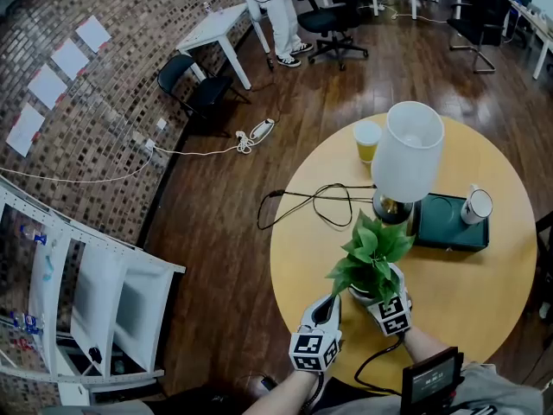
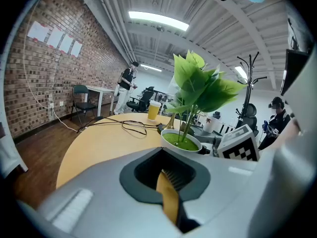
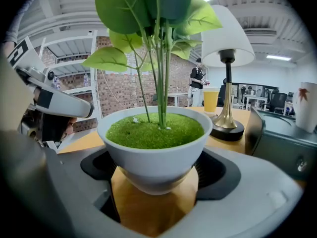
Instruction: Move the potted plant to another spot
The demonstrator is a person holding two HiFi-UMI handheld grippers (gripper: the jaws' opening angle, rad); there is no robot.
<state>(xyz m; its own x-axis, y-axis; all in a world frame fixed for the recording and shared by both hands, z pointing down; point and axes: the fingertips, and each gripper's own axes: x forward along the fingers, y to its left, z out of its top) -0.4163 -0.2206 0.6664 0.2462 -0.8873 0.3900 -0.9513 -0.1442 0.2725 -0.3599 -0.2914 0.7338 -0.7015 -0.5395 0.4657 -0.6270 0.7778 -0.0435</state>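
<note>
Round table from above, with potted plant close to its near edge, on the person's side; lamp just beyond it toward the table's middle, black tray beside the lamp's base toward the right edge, paper cup near the far edge.

Right gripper reaching in from the near edge with jaws spread wide, the white pot set squarely between them and straight ahead of its camera; pads apparently bearing on the bowl's two sides, though actual contact not quite resolved in the right gripper view; likewise unclear whether the pot's base rests on the table or hangs just clear of it.

Left gripper just beside the pot on its left, apart from it; jaws drawn nearly together, only a thin slit of table showing between them, nothing held.

Stems and long axis of the plant upright, leaves overhanging both grippers.

Judged: carriage falls to the right gripper alone, as the nearer and the one enclosing the pot; bare table lies open toward the right edge, near side, for a new spot.
</note>
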